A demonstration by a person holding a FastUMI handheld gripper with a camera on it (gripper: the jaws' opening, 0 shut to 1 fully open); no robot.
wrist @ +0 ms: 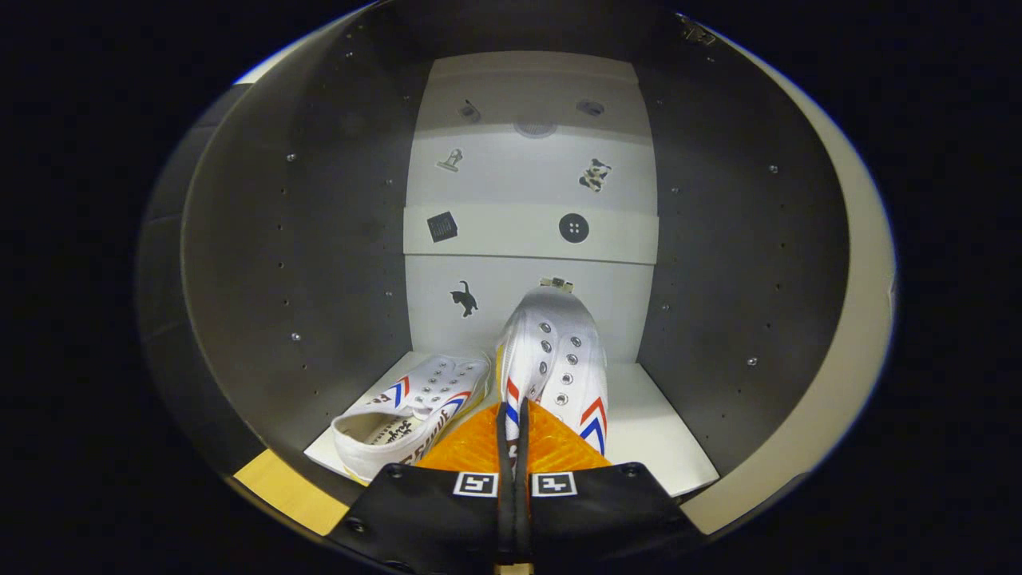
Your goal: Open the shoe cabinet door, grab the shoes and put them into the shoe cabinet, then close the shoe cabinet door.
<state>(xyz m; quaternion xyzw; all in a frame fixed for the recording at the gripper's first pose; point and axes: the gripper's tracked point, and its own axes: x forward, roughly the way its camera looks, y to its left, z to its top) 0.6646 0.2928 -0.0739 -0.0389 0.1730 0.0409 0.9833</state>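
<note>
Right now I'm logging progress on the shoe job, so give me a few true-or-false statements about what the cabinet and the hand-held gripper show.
1. One shoe lies on the cabinet floor. True.
2. The hand-held gripper is open with nothing between its fingers. False: it is shut on the second shoe.
3. The held shoe points toward the back panel. True.
4. The cabinet door is closed. False: the view looks into the open cabinet.
</note>
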